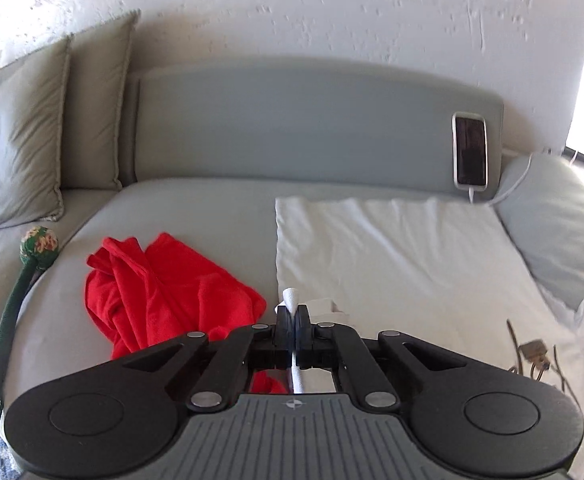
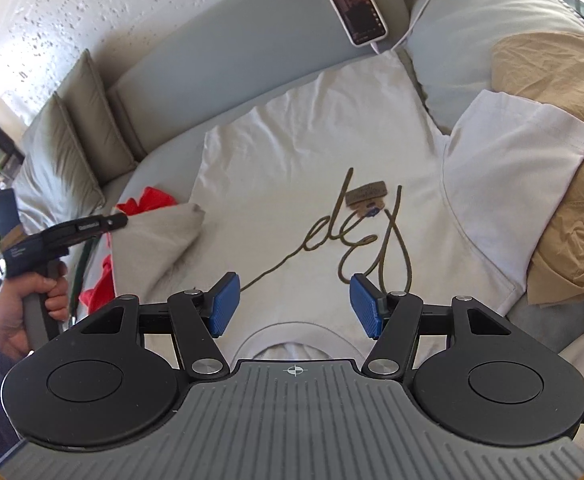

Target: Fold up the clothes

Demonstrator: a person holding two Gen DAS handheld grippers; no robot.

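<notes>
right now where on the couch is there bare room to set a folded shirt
Bare grey seat cushion lies between the red garment, the backrest and the white t-shirt. A smaller strip runs left of the red garment, by the green cord. The right end is crowded: tan garment, cord and tag.

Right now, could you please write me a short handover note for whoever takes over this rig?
Left gripper: shut on a pinch of the white T-shirt, at its left sleeve.
Right gripper: open, holding nothing, just above the collar.
White T-shirt: spread flat on the bed, its right sleeve resting on a tan garment. A cord with a tag lies on its chest.
Red garment: crumpled to the left, unfolded.
Done: shirt laid out, left sleeve gripped.
Left: clear the cord, fold the shirt, then the rest.
</notes>
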